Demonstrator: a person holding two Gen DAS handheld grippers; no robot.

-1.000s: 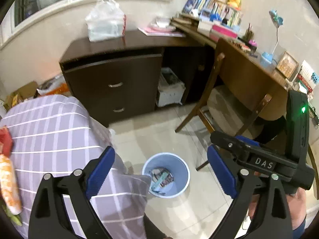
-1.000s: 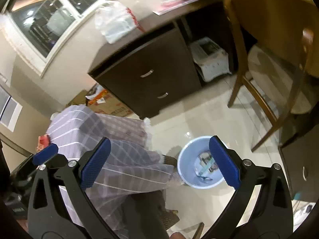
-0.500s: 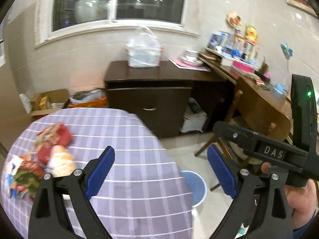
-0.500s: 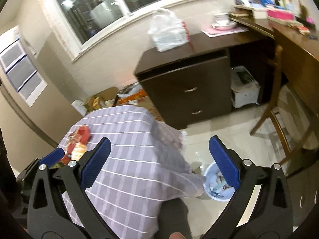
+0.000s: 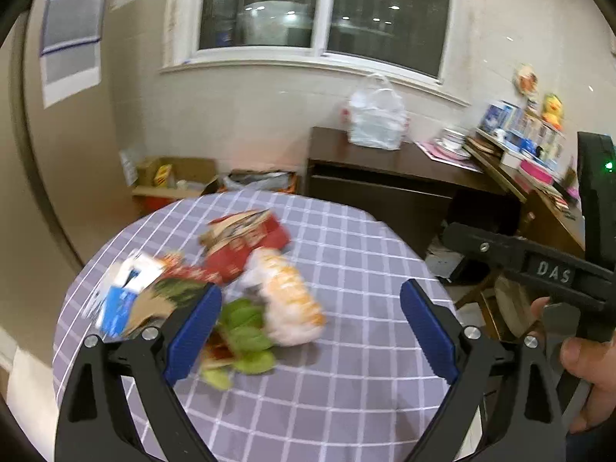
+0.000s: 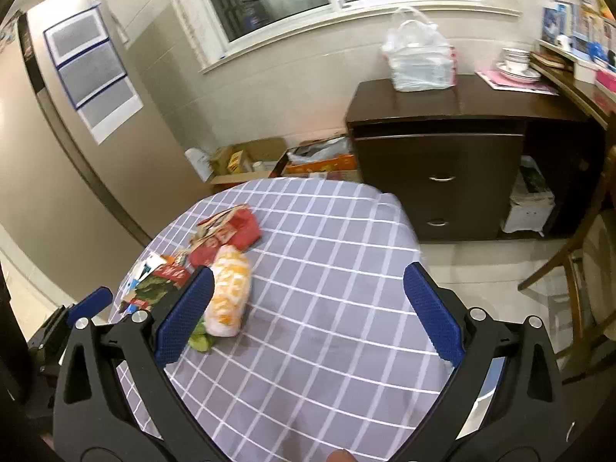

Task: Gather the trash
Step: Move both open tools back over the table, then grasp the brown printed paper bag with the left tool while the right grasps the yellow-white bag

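Trash crowds tablecloth's left edge — right side bare — both grippers agape

"DAS" stands in raised letters on the black body of the right tongs; print on the wrappers is too blurred to read.

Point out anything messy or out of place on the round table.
A heap of wrappers and packets, including an orange-and-white bag and green scraps, lies strewn across the left side of the checked tablecloth.
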